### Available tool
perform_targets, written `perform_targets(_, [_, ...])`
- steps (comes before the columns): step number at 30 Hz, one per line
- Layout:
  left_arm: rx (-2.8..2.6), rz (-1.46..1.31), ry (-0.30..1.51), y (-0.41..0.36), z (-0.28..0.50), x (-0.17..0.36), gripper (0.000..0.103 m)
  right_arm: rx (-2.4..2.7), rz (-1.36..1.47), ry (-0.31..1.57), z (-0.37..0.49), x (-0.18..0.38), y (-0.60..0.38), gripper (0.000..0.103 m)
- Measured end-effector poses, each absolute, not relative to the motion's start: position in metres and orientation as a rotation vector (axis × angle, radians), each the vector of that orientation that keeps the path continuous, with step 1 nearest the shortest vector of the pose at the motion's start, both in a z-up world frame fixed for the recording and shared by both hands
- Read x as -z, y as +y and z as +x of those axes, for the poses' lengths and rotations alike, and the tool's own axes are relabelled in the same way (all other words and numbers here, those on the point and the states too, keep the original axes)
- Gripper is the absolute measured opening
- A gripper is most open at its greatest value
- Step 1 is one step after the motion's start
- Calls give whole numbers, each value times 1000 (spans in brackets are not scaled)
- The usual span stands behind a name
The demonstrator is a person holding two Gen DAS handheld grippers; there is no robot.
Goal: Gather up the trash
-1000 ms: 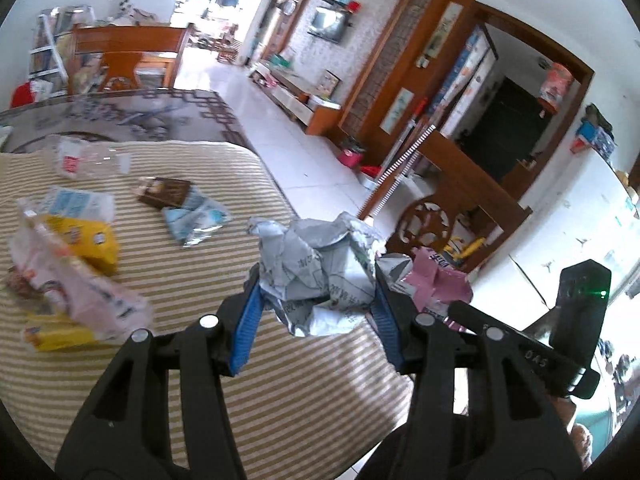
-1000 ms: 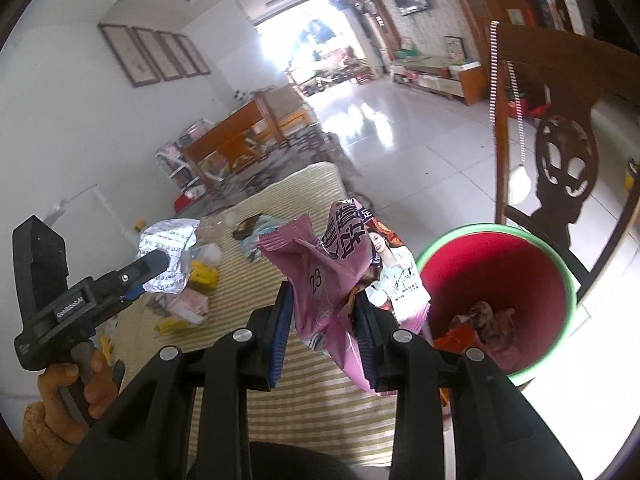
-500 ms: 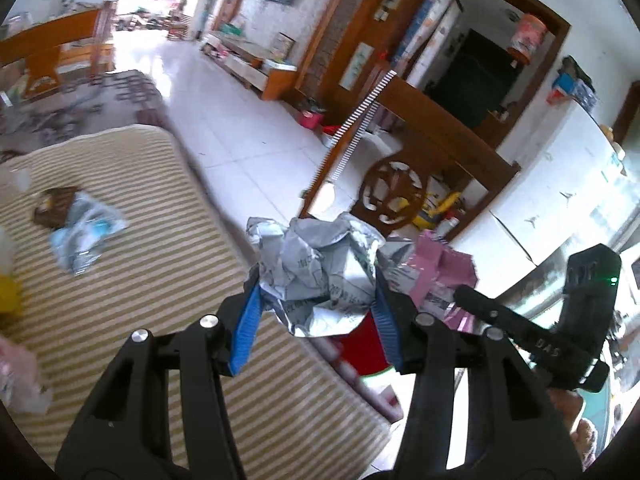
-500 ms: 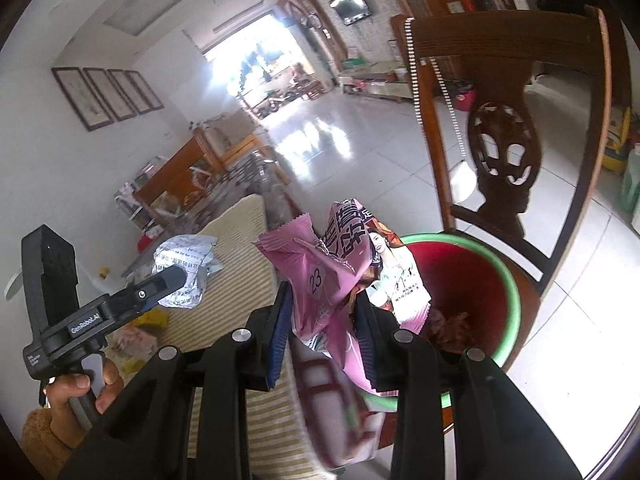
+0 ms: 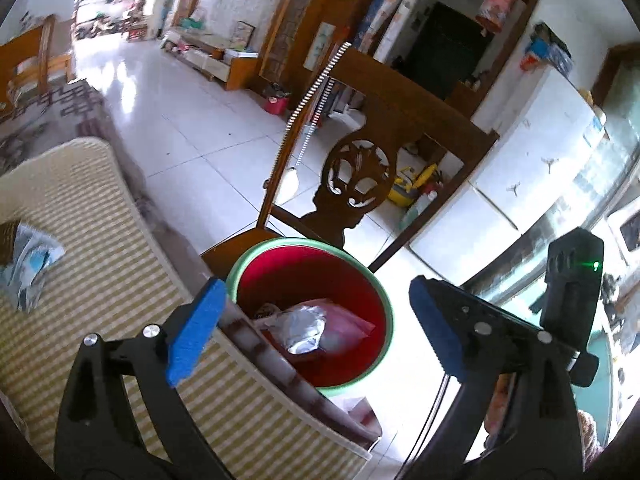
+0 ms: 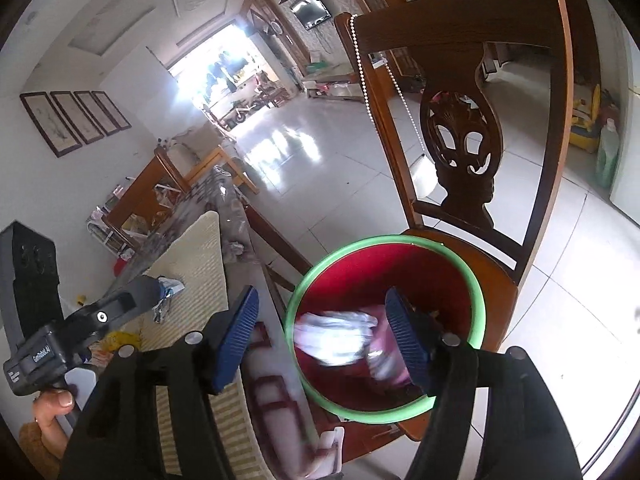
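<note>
- Tools first: the left tool (image 5: 312, 332) stood with its blue pads spread wide and still opening, nothing between them; the right tool (image 6: 324, 340) was likewise opening, its jaws bare.
- Both tools hung over the round red bin with a green rim (image 5: 384, 304), which sat on the seat of a carved dark wooden chair (image 5: 356, 176) just beside the surface.
- Inside the bin lay a crumpled silver foil wrapper (image 5: 304, 328) on top of a pink plastic packet (image 5: 348, 326); in the right wrist view both showed blurred, so they may have been just landing.
- Judged from this, two pieces were delivered and that part of the job was done.
- More remained: on the yellow-striped cloth of the surface (image 5: 80, 280) a crumpled blue-and-white wrapper (image 5: 28, 264) lay well apart from the bin, and the right wrist view showed a yellow scrap (image 6: 120, 338) and other litter further along.
</note>
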State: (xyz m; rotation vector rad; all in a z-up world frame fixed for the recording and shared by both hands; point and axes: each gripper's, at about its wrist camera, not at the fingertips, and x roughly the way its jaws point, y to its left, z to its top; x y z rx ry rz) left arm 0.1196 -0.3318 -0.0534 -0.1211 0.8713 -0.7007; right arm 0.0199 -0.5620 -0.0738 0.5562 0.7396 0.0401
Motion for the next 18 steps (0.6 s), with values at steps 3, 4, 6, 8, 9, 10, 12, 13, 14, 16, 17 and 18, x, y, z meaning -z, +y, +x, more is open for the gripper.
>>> perform_targets(3, [664, -180, 868, -311, 112, 56, 91, -56, 563, 733, 18, 67, -556, 65])
perform_targets(4, [648, -183, 864, -303, 109, 56, 91, -72, 560, 727, 17, 61, -551, 65])
perform_targets(6, [617, -173, 848, -288, 100, 54, 91, -110, 542, 713, 18, 49, -538, 65])
perform_targets(8, [568, -139, 813, -264, 85, 51, 91, -145, 522, 697, 18, 36, -524, 65])
perform_targets(9, [550, -127, 801, -255, 81, 48, 91, -168, 513, 688, 18, 29, -515, 66])
perform_targets(10, [515, -111, 784, -239, 73, 46, 91, -197, 505, 677, 18, 21, -504, 67])
perform_targets(12, [448, -96, 760, -213, 61, 43, 91, -261, 490, 660, 19, 5, -479, 72])
perform_targets(13, [407, -98, 749, -194, 53, 42, 91, -294, 485, 657, 20, -1, -466, 73])
perform_targets(14, [368, -109, 742, -176, 47, 42, 91, -328, 481, 654, 22, -5, -453, 73])
perform_targets(16, [287, -156, 737, -143, 39, 42, 91, -405, 484, 653, 23, -12, -427, 73])
perform_targets(17, [254, -189, 739, -129, 37, 42, 91, -441, 484, 657, 24, -12, -413, 74])
perform_targets(18, [206, -251, 750, -110, 37, 45, 91, -485, 483, 665, 26, -12, -395, 74])
